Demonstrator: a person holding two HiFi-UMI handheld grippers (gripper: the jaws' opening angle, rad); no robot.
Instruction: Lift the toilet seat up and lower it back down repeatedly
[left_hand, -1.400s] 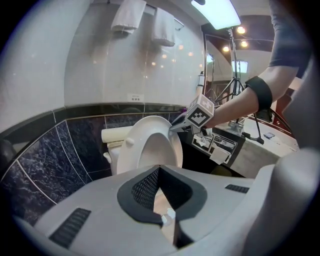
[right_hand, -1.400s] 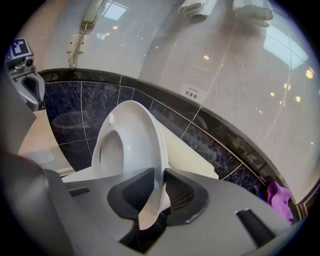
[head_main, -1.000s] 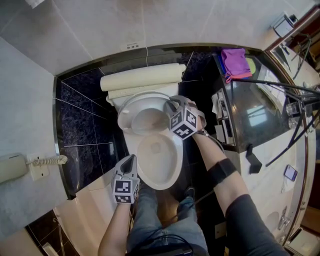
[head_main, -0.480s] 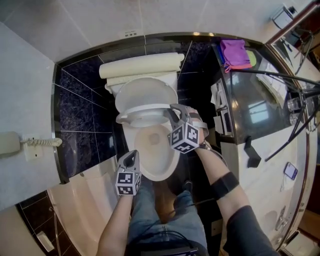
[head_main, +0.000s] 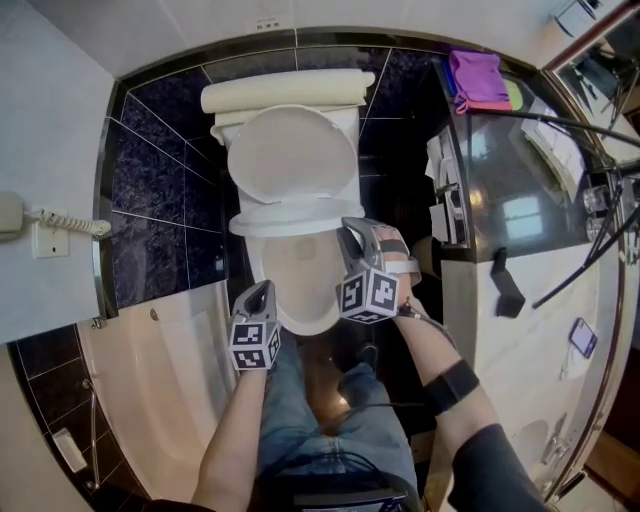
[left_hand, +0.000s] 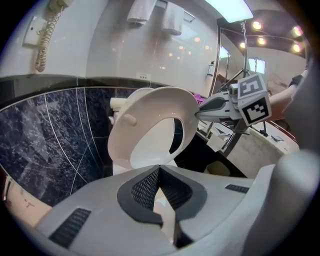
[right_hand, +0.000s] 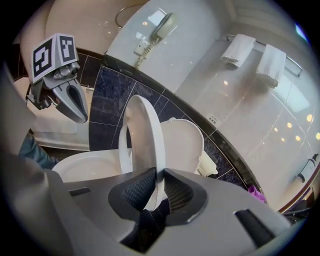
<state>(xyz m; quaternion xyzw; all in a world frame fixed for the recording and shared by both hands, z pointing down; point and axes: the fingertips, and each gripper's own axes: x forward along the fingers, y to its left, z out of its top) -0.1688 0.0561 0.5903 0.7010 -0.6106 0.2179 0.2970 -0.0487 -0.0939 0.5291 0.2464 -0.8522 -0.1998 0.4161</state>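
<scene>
The white toilet (head_main: 300, 290) has its lid (head_main: 290, 155) up against the tank. Its seat (head_main: 285, 215) is tilted up off the bowl. My right gripper (head_main: 350, 232) is shut on the seat's right rim. In the right gripper view the seat (right_hand: 145, 145) stands nearly on edge between the pads. My left gripper (head_main: 262, 296) hovers by the bowl's front left rim, shut with nothing in it. From the left gripper view (left_hand: 160, 172) the raised seat (left_hand: 150, 127) is ahead, and the right gripper (left_hand: 202, 107) is at the seat's edge.
A wall phone (head_main: 15, 215) with a coiled cord hangs at the left. A bathtub (head_main: 150, 380) lies at the lower left. To the right a dark glass counter (head_main: 520, 200) carries a purple cloth (head_main: 478, 80). The person's legs (head_main: 310, 410) stand before the bowl. Towels (right_hand: 250, 55) hang above.
The head view has drawn back from the wall. The right gripper, still on the seat's rim, now sits nearer the bowl's front. The left gripper stays beside the bowl.
</scene>
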